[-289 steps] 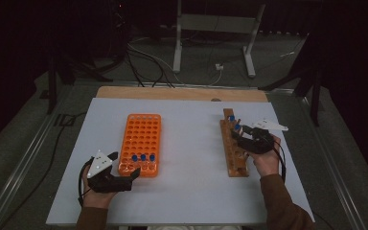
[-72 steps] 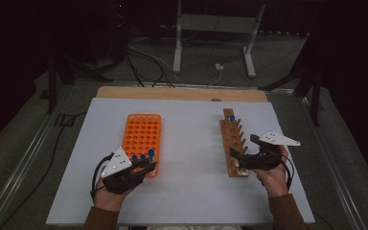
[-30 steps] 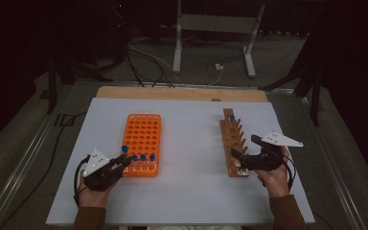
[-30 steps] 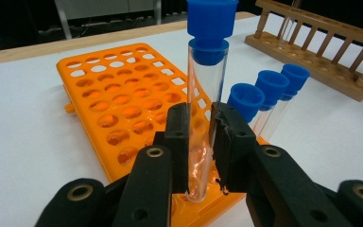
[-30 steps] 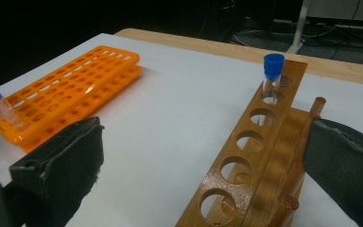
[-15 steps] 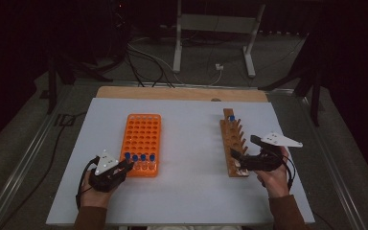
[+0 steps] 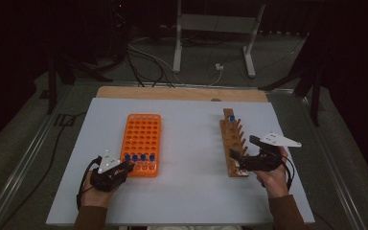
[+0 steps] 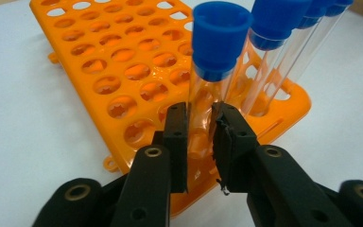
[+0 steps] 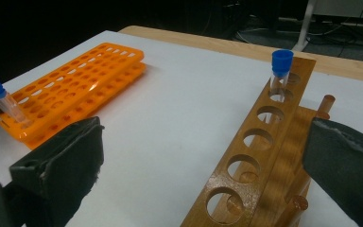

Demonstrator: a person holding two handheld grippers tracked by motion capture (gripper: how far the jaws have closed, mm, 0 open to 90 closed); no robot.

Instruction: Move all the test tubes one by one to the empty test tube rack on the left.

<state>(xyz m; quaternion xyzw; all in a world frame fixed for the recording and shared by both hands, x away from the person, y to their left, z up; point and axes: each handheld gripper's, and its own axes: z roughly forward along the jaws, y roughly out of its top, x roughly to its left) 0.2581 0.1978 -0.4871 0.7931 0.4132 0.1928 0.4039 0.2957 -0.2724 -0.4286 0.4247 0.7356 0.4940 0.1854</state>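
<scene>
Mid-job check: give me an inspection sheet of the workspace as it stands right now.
Surface: white table top, bare between the racks.
Job's things: orange rack with four blue-capped tubes in its near row; wooden rack with one capped tube at its far end.
Clutter: nothing seen.
Grippers: left claw closed around the nearest tube, which sits in the orange rack; right claw open at the wooden rack's near end.
Cables: one trails from each claw; more on the floor behind.
Surroundings: dark room, metal stand legs.

Lab bench, orange tube rack, wooden tube rack, capped test tubes; cabled floor
</scene>
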